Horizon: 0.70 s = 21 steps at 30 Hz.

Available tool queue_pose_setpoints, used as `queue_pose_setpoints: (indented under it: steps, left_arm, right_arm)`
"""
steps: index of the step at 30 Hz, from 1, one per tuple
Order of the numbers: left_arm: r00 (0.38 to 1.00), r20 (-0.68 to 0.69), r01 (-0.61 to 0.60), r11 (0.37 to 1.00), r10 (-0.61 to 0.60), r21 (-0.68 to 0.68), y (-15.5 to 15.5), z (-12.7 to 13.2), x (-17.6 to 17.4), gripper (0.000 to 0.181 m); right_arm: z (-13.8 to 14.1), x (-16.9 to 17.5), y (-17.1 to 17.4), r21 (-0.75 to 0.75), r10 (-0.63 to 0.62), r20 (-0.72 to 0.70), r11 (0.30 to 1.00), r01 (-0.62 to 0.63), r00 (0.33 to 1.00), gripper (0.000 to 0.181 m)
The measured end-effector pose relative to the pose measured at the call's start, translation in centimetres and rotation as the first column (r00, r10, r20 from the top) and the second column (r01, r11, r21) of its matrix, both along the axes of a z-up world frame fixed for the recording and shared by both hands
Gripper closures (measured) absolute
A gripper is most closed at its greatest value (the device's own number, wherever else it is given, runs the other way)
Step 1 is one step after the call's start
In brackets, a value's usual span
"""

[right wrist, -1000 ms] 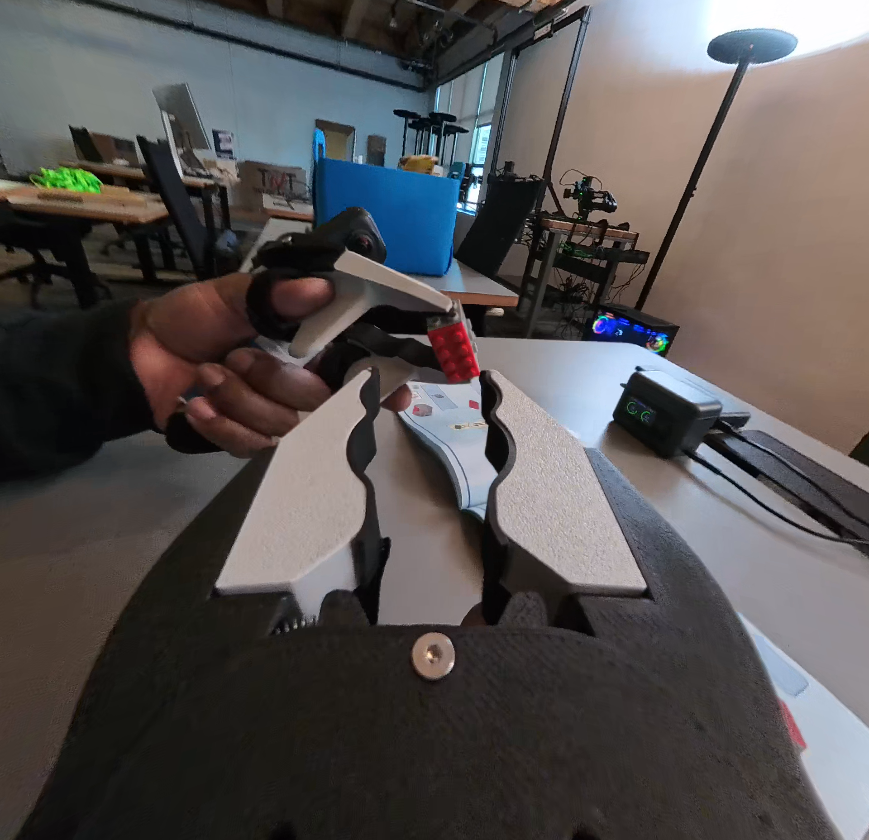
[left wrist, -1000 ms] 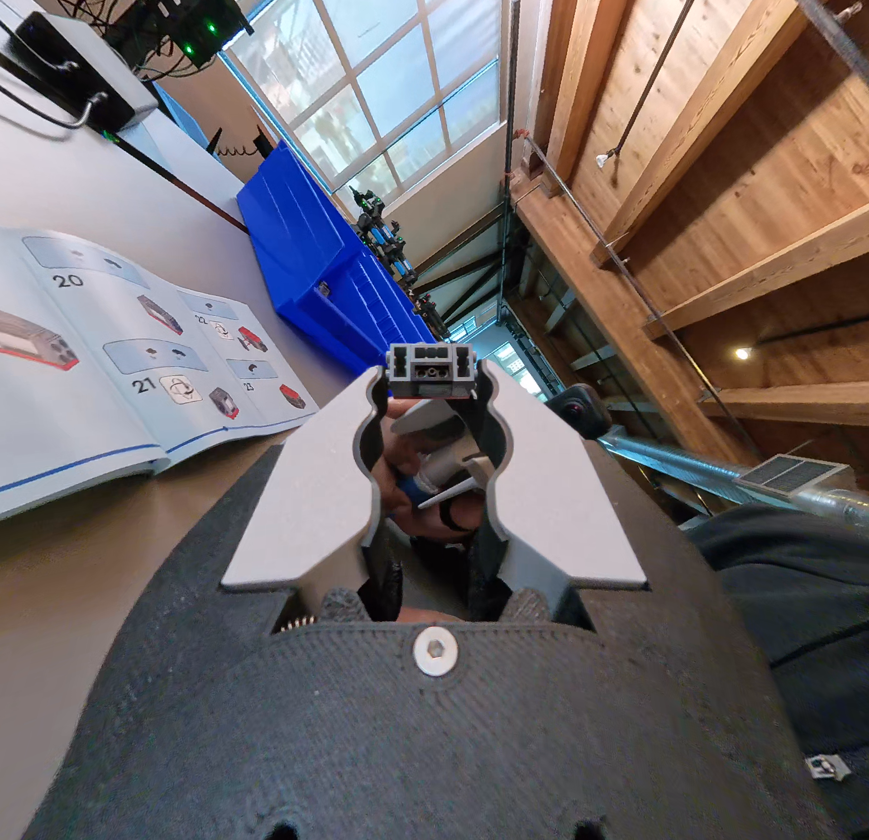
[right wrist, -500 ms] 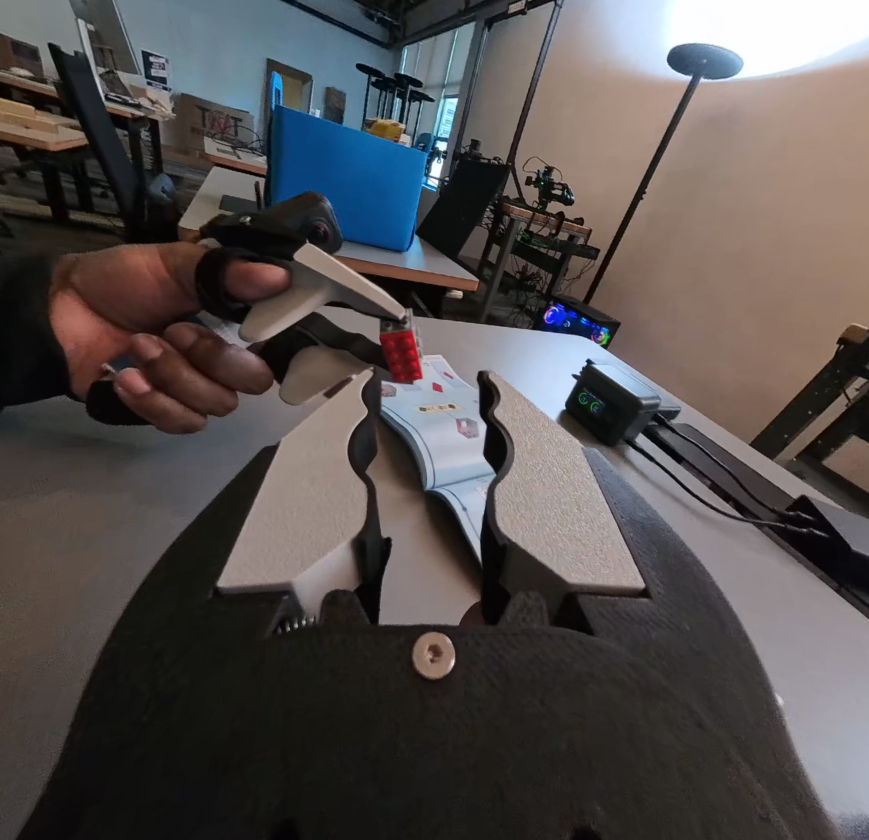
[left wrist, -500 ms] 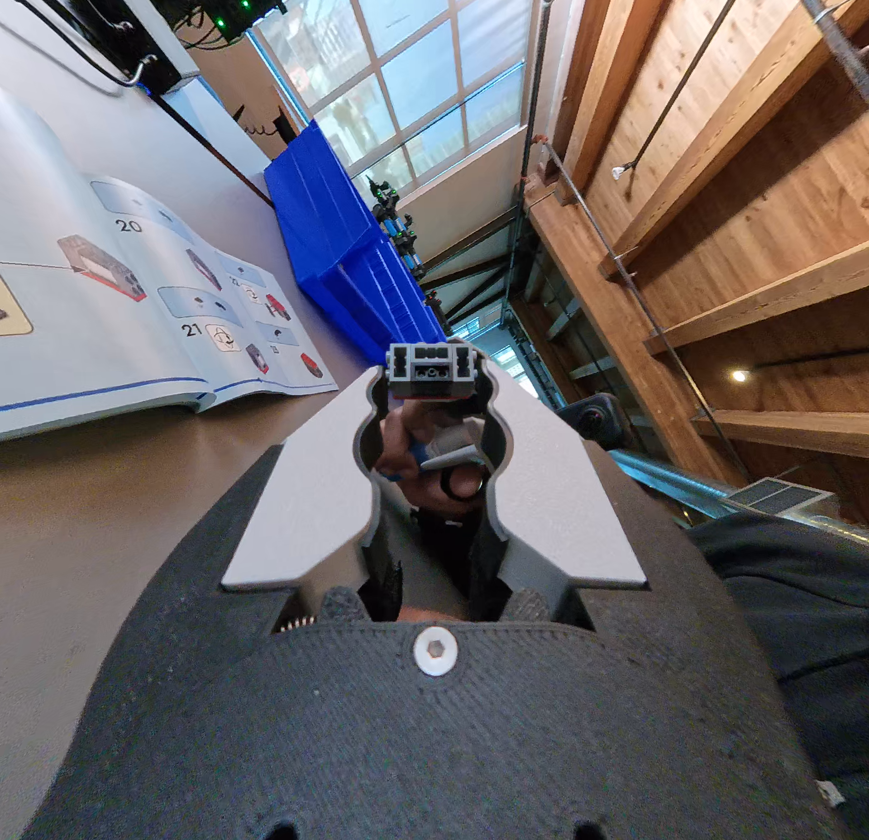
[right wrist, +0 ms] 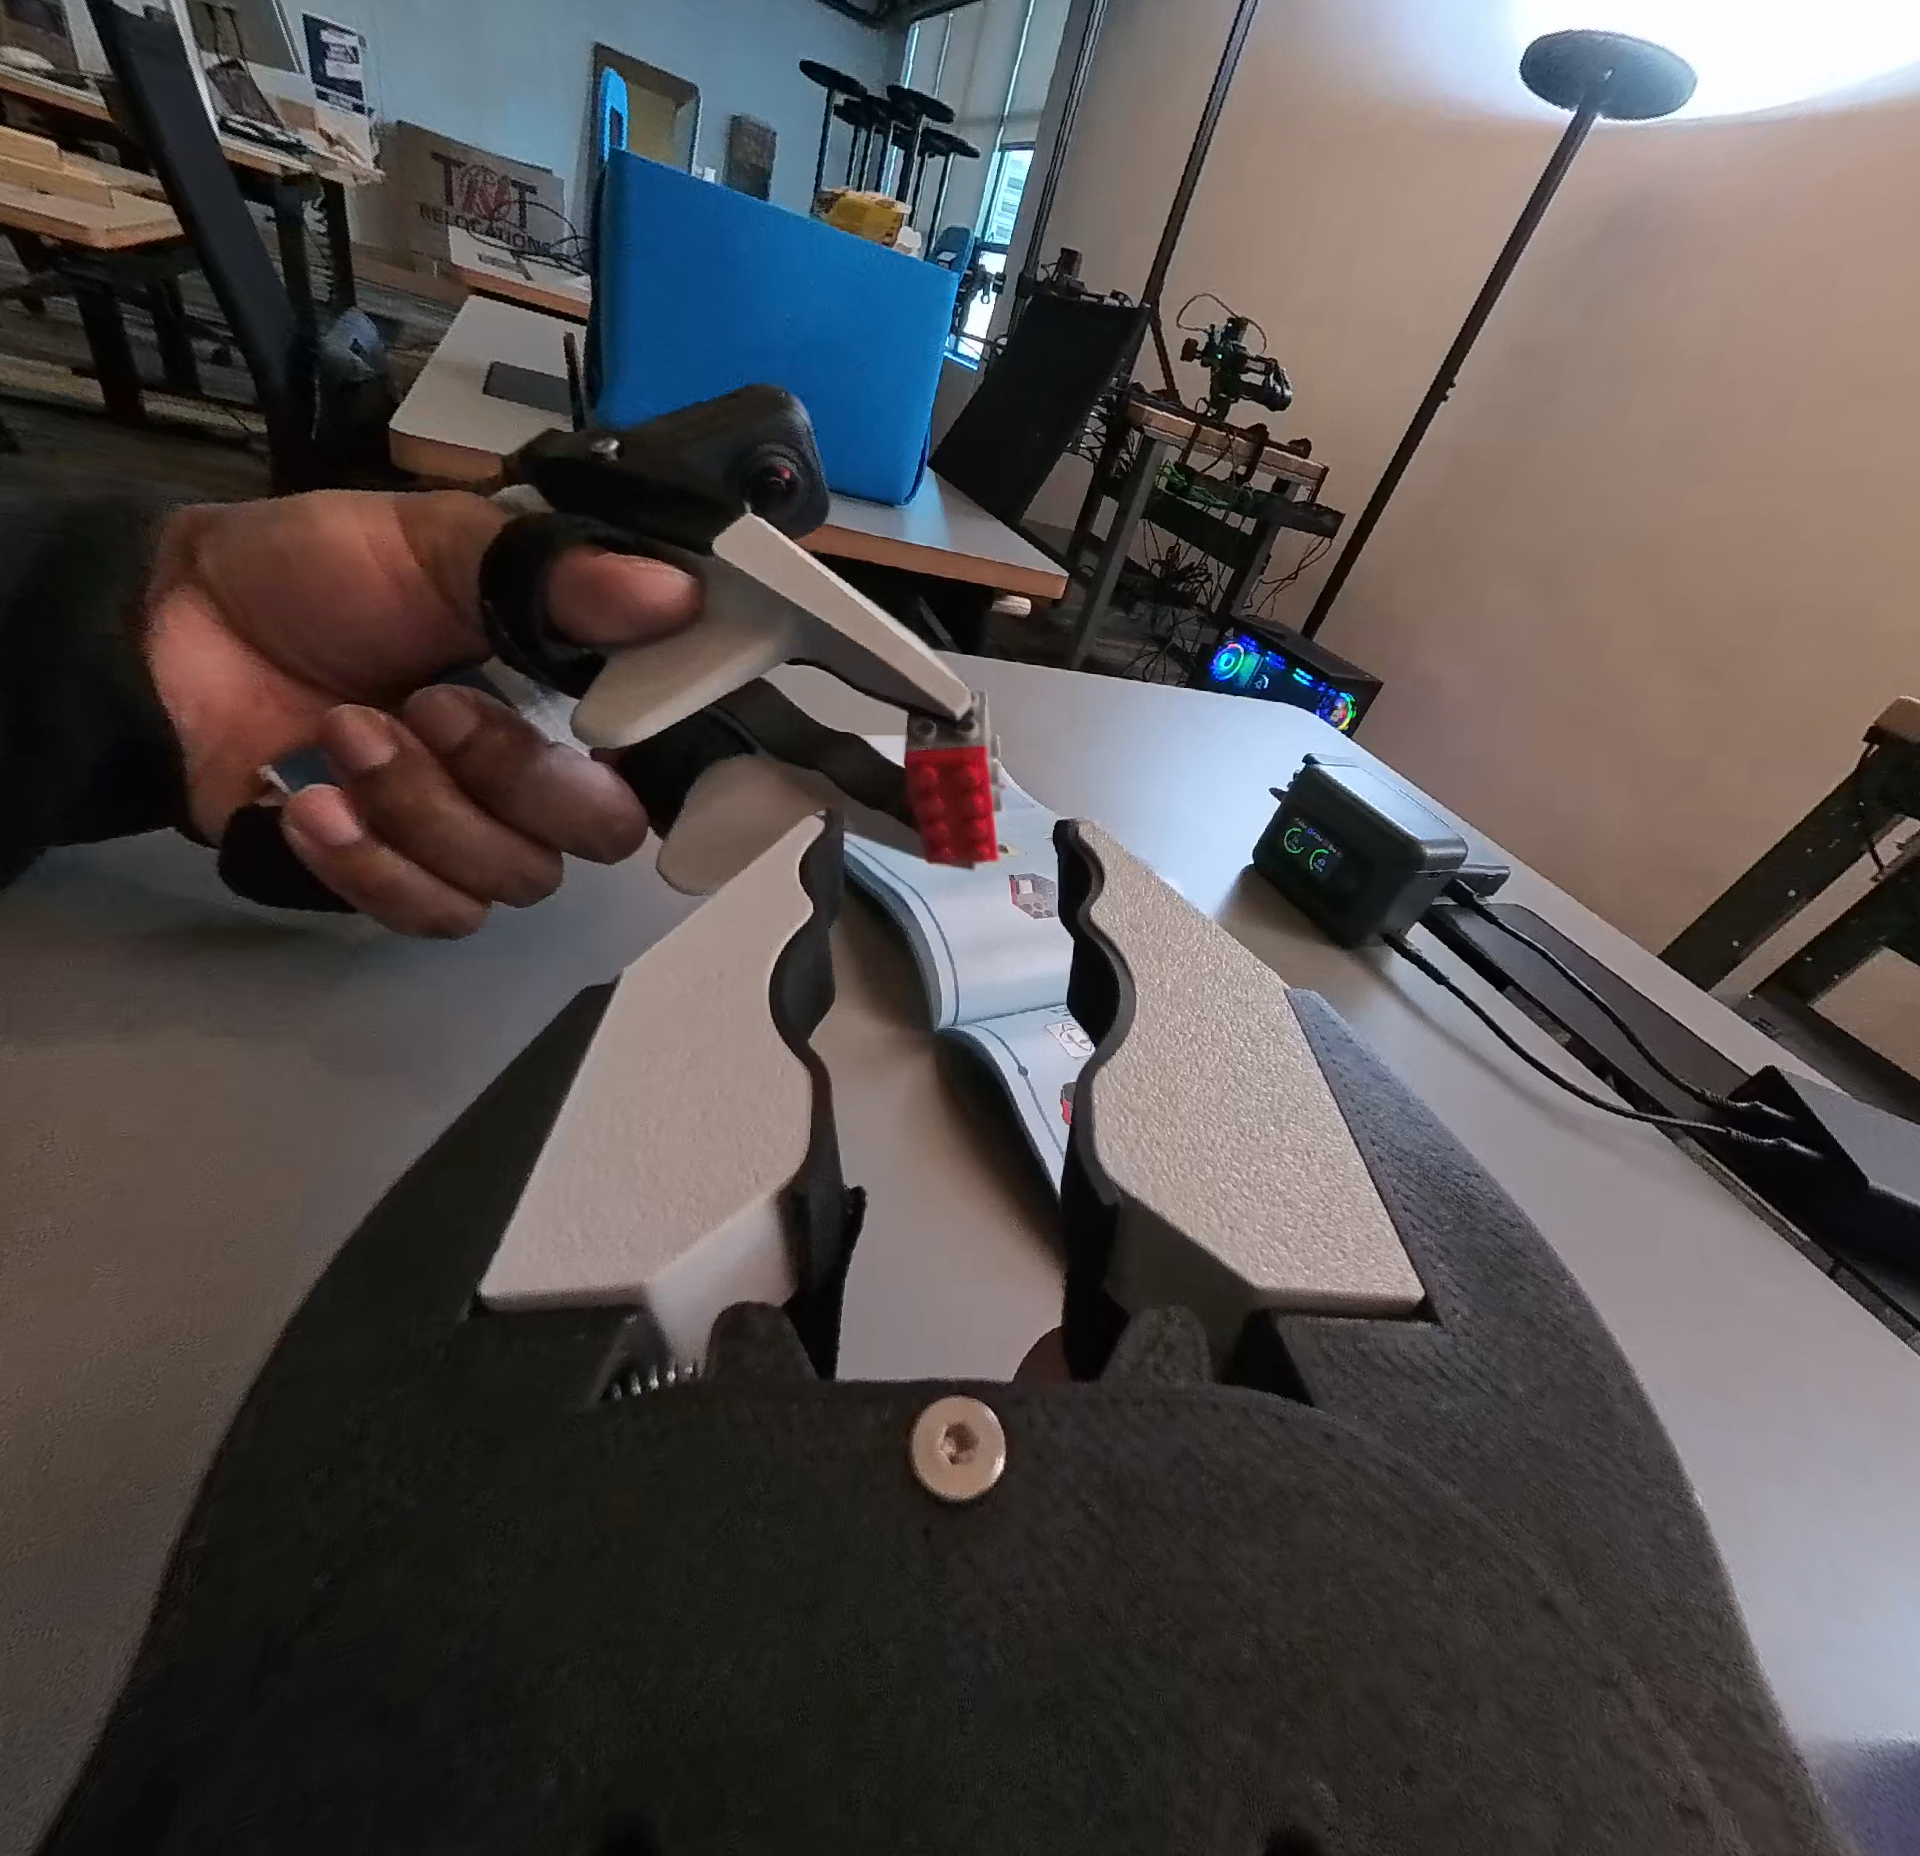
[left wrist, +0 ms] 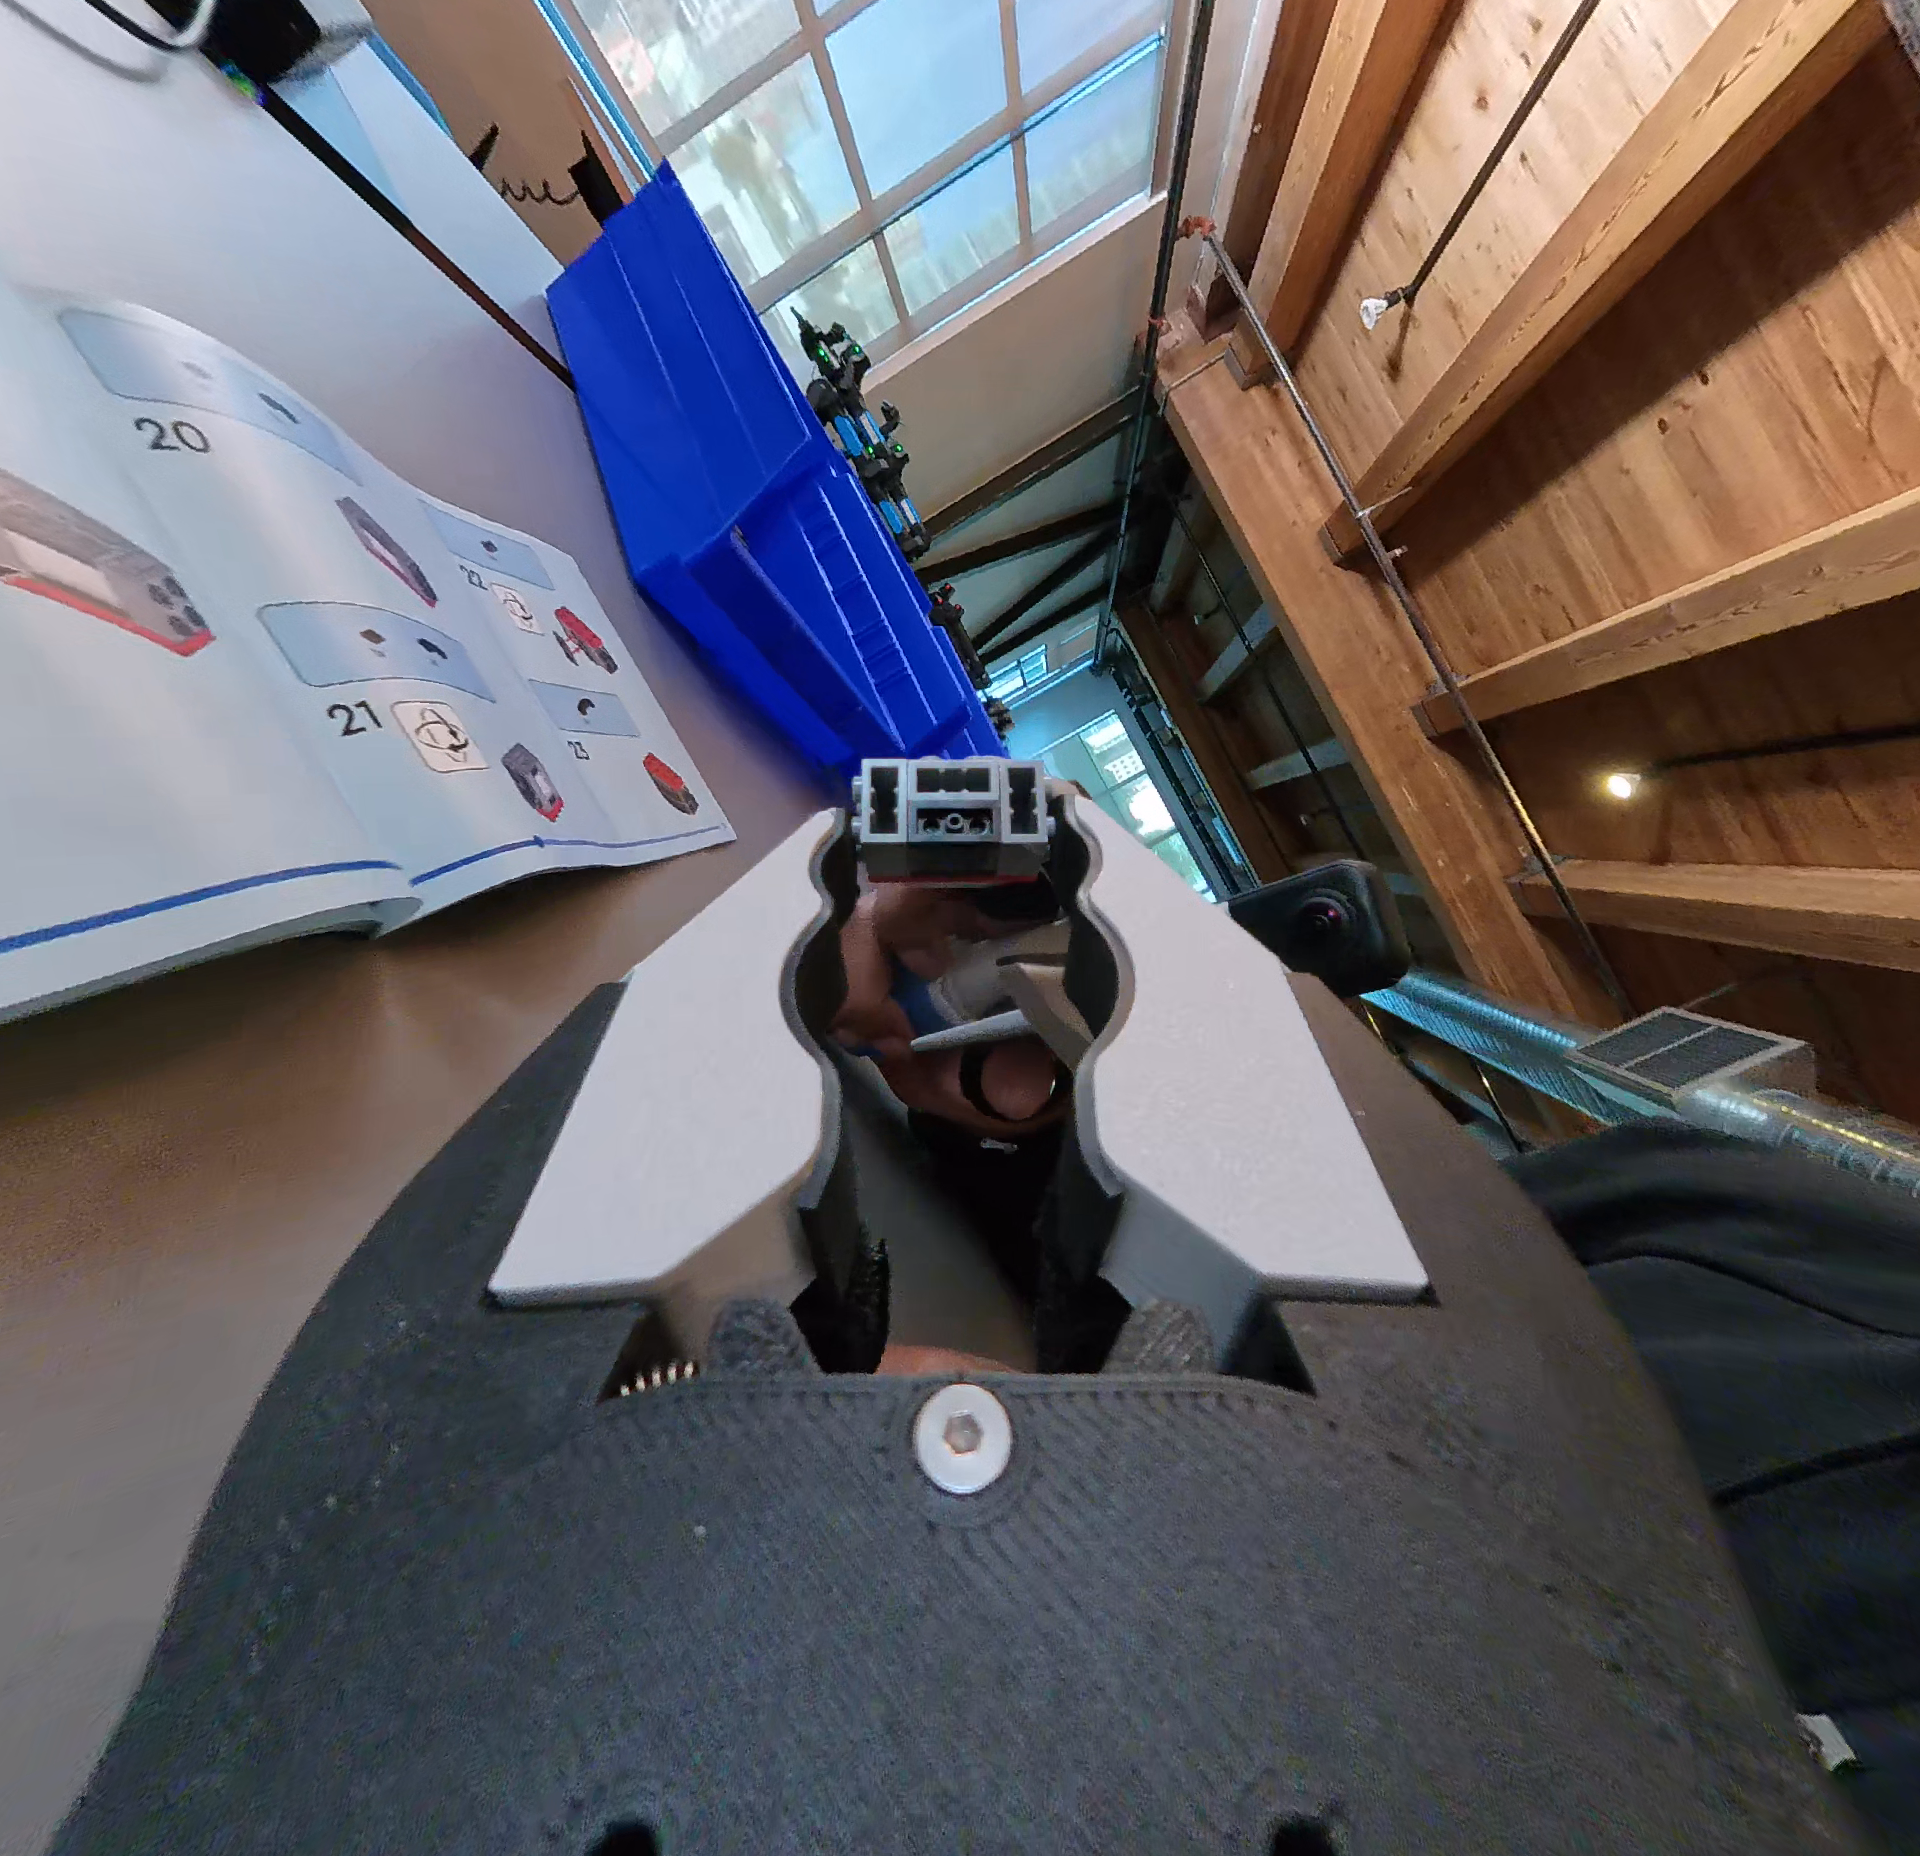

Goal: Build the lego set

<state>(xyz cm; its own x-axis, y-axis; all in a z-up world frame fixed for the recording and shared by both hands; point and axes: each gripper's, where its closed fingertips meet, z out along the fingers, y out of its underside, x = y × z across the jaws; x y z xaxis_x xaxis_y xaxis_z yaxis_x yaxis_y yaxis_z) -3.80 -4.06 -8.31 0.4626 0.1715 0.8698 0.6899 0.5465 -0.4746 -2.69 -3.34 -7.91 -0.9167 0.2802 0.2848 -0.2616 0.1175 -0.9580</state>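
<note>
Lego assembly (left wrist: 949, 822), one, clamped in left tool (left wrist: 951, 850); right tool (right wrist: 940, 861) apart, apparently empty.

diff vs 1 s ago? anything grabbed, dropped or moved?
Nothing grabbed or dropped. The left gripper stays shut on the grey and red lego assembly, held above the table; it swung off, then back, with a slight tilt now showing the red side. The right gripper stays open and empty. The instruction booklet lies open as before.

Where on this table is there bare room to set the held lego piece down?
Bare tabletop lies left of the open booklet, under the left gripper holding the lego assembly. The right side is crowded with a black adapter and cables.
</note>
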Motion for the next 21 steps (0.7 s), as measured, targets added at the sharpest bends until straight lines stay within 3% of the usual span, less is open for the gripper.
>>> queue_pose_setpoints:
  steps: [11,21]
  left_arm:
    - [0.999,0.025,0.035,0.999,-0.035,-0.009,1.7,-0.7,0.0,0.143]
    - [0.997,0.043,0.057,0.998,-0.059,0.034,2.1,-0.9,-0.1,0.143]
  right_arm:
    - [-0.3,0.3,-0.1,0.006,0.006,-0.022,1.000,-0.006,1.000,0.149]
    - [-0.4,-0.7,0.2,0.027,-0.066,-0.053,0.997,0.068,0.996,0.164]
